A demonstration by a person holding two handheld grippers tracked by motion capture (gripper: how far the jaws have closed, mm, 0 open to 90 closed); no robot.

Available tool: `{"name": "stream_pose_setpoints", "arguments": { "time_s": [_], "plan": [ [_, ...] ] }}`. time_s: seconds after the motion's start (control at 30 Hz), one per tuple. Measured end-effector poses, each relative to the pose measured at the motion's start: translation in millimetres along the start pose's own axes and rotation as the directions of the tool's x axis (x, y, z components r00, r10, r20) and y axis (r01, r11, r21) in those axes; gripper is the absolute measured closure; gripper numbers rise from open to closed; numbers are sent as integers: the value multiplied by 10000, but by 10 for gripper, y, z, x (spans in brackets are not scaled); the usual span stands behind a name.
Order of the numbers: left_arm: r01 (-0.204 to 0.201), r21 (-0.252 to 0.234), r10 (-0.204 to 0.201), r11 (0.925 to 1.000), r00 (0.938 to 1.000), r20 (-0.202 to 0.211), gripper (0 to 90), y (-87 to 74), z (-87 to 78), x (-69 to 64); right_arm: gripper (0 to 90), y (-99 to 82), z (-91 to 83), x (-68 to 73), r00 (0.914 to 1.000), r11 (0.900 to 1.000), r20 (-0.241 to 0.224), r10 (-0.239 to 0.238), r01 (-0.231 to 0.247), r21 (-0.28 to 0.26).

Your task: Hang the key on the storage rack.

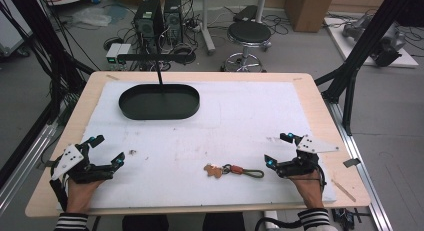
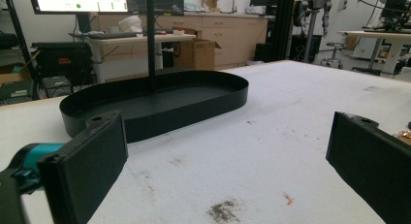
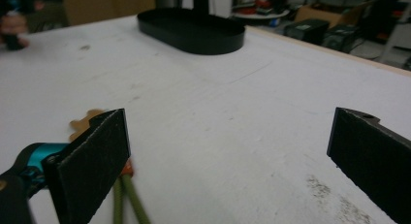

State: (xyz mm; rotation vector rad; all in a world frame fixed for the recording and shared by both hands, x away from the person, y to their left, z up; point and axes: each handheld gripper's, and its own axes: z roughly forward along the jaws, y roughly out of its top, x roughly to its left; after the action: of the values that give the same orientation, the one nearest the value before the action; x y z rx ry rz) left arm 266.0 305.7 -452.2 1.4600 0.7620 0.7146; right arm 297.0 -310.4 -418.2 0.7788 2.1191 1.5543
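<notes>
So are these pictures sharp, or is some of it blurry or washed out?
High view: even light, soft shadows, the keychain small but clear. Left gripper view: the black tray is sharp, the near jaws slightly soft, the windows behind washed out. Right gripper view: the near jaws and green cord are blurred, and so is the other hand at top left.

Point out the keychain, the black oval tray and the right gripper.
keychain (image 1: 234, 170): high view, on its orange middle piece.
black oval tray (image 1: 159, 111): high view, on its front wall.
right gripper (image 1: 278, 149): high view, midway between its open jaw tips.
</notes>
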Motion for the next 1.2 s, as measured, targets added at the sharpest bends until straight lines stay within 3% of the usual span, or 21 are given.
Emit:
{"name": "stream_pose_setpoints", "arguments": {
  "time_s": [0.17,0.33,0.43,0.5,0.7,0.73,0.77,0.9,1.1,1.17,1.2],
  "plan": [
    [42,41,-42,10000,10000,40,17,2,2,6,6,163,63,26,9932,9895,-964,-645,762,1231],
    [34,47,-34,10000,10000,55,16,2,2,5,6,269,179,72,9763,9585,-1756,-1263,1657,2319],
    [49,24,-49,10000,10000,65,17,2,2,5,6,314,255,118,9642,9258,-2153,-1550,2179,3090],
    [50,22,-50,10000,10000,73,17,2,3,4,6,340,307,142,9535,8989,-2411,-1809,2598,3528],
    [57,11,-57,10000,9999,84,17,1,3,5,6,364,407,197,9288,8408,-3009,-2163,3339,4261],
    [57,11,-57,10000,9999,84,17,1,3,5,6,364,407,197,9288,8408,-3009,-2163,3339,4261],
    [61,13,-61,10000,9999,87,17,2,2,5,6,375,438,223,9183,8158,-3177,-2363,3651,4485],
    [71,7,-71,10000,9999,88,17,1,2,8,6,391,487,250,9086,7886,-3415,-2404,3880,4770],
    [77,2,-77,10000,9999,102,17,1,2,8,42,436,572,301,8856,7380,-3939,-2459,4346,5162],
    [70,6,-70,10000,9999,99,17,1,2,7,44,444,602,324,8804,7164,-4020,-2514,4485,5344],
    [70,6,-70,10000,9999,99,17,1,2,7,48,449,614,332,8759,7002,-4116,-2517,4584,5474]
  ]
}}
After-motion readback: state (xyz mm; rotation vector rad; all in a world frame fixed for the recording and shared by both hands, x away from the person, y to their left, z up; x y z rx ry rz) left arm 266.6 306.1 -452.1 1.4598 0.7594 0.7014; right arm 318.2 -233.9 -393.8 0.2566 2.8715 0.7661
